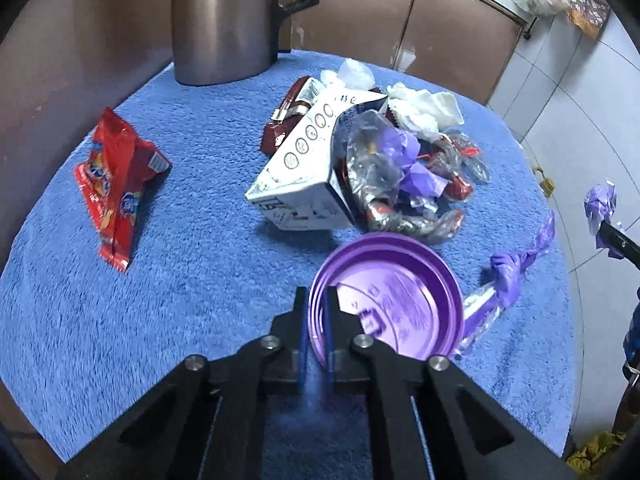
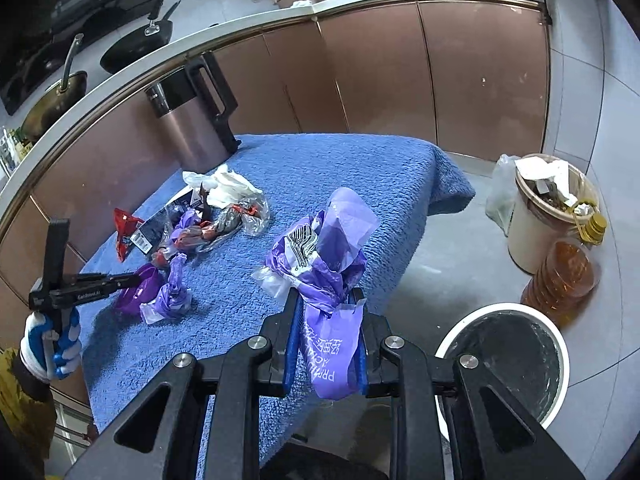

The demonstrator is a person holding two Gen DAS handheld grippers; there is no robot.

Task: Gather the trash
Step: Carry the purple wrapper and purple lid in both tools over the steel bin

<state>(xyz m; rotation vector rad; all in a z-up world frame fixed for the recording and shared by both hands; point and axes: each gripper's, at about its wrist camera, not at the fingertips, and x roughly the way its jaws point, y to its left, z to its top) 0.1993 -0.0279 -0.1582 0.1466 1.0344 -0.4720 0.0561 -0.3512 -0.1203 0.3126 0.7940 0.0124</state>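
Note:
My left gripper (image 1: 318, 300) is shut on the rim of a purple plastic lid (image 1: 396, 304), held just above the blue towel-covered table (image 1: 200, 300); it also shows in the right wrist view (image 2: 134, 278). My right gripper (image 2: 326, 300) is shut on a crumpled purple plastic wrapper (image 2: 328, 256) near the table's right edge. Trash lies on the table: a red snack packet (image 1: 116, 184), a white carton (image 1: 304, 168), clear and purple wrappers (image 1: 400, 172), white tissues (image 1: 424, 108), a knotted purple wrapper (image 1: 516, 268).
A metal kettle (image 1: 228, 20) stands at the table's back. On the floor to the right are a white bin with a dark liner (image 2: 512, 360), a full cream bin (image 2: 548, 208) and an oil bottle (image 2: 568, 272). Brown cabinets (image 2: 400, 72) stand behind.

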